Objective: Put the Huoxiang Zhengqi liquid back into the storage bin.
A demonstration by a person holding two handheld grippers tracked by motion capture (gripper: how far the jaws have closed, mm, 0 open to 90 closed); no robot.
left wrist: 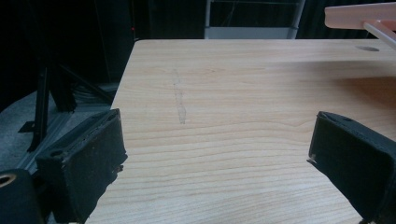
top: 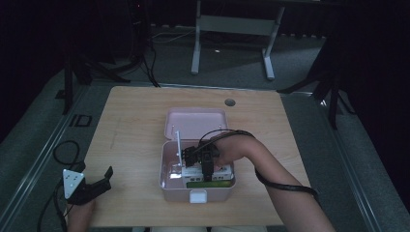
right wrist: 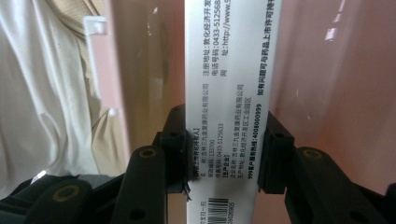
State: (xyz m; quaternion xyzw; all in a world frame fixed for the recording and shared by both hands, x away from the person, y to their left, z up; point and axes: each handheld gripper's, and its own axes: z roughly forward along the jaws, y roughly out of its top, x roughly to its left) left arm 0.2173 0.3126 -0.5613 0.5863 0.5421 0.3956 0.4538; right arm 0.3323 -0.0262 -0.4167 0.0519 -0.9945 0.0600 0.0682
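In pink box [top: 167, 166]: clamped carton [right wrist: 229, 112] (printed).

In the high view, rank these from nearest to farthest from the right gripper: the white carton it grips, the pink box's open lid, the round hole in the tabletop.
1. white carton, clamped in the right gripper, inside the box.
2. open lid, just behind the box.
3. round hole, near the table's far edge.

Bare table [top: 130, 125] left of the pink box [top: 167, 186]; its inside seems crowded.
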